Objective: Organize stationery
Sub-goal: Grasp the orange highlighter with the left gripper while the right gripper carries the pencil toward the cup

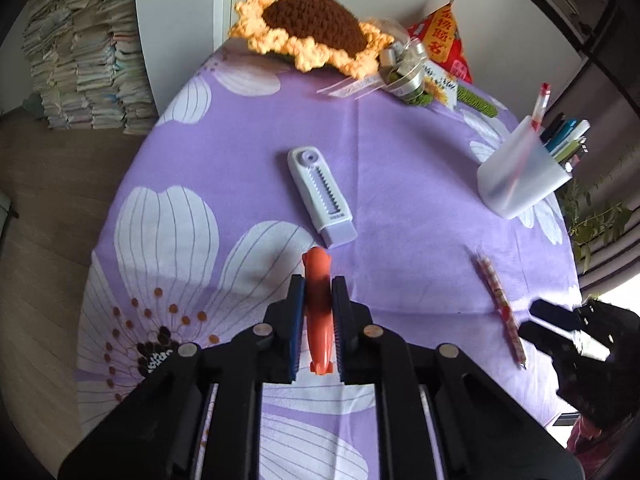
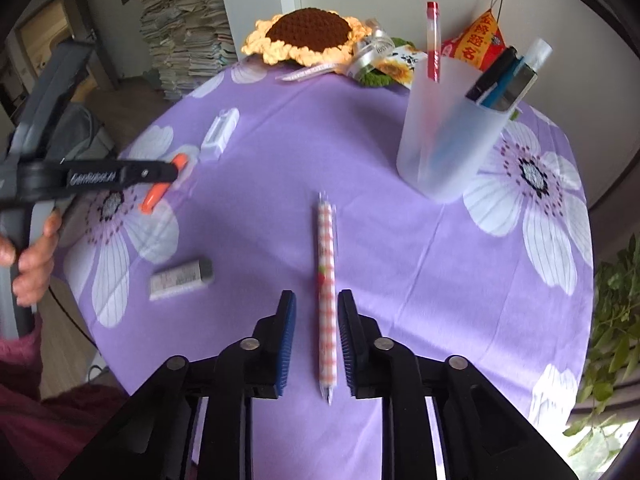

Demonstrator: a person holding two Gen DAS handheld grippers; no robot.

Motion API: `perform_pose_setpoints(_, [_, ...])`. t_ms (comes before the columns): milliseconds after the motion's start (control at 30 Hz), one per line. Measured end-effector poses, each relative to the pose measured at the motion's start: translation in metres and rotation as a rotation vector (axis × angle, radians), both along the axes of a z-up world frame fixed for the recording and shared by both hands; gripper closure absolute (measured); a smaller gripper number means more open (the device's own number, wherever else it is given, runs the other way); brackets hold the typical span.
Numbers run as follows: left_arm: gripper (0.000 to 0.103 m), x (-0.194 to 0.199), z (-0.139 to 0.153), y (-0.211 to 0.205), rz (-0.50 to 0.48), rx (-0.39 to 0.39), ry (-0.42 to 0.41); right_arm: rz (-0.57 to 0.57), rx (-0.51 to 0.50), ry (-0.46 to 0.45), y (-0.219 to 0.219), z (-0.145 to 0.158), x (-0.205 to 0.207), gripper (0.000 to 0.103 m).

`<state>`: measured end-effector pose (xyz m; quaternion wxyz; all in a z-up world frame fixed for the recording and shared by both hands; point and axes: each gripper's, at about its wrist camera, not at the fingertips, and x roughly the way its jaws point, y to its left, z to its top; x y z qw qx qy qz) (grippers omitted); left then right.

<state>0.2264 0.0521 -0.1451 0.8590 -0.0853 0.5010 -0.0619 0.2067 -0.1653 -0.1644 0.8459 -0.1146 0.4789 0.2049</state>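
Observation:
My left gripper (image 1: 318, 292) is shut on an orange pen-like item (image 1: 317, 312) and holds it above the purple flowered tablecloth (image 1: 400, 184); it also shows in the right wrist view (image 2: 158, 194). My right gripper (image 2: 317, 304) is open, with the jaws on either side of a pink checked pen (image 2: 326, 292) that lies on the cloth. The pen also shows in the left wrist view (image 1: 500, 306). A frosted pen cup (image 2: 444, 136) with several pens stands at the far right; it also shows in the left wrist view (image 1: 518, 172).
A white correction-tape case (image 1: 322, 196) lies mid-table. A small grey eraser (image 2: 180, 278) lies at the left. A crocheted sunflower (image 2: 308, 34) and a red packet (image 2: 478, 46) sit at the far edge. Paper stacks (image 2: 180, 20) stand beyond. A plant (image 2: 612, 340) is at the right.

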Motion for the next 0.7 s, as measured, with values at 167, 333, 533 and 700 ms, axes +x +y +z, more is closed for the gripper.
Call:
perform_pose_setpoints(167, [0.092,-0.014,0.015,-0.003,-0.029,0.001,-0.06,-0.025,0.023,0.032,0.013,0.0,0.034,0.08])
perform_pose_setpoints(333, [0.092,-0.018,0.022,-0.002,-0.038,-0.005,-0.085,-0.028,-0.022,0.046,0.028,-0.004,0.057,0.08])
perform_pose_setpoints(533, [0.092,-0.019,0.024,0.0,-0.039,-0.011,-0.096,-0.051,-0.082,0.104,0.036,-0.018,0.074,0.08])
perform_pose_setpoints(700, [0.092,-0.018,0.024,-0.001,-0.044,-0.017,-0.093,-0.038,-0.095,0.09,0.043,-0.018,0.074,0.089])
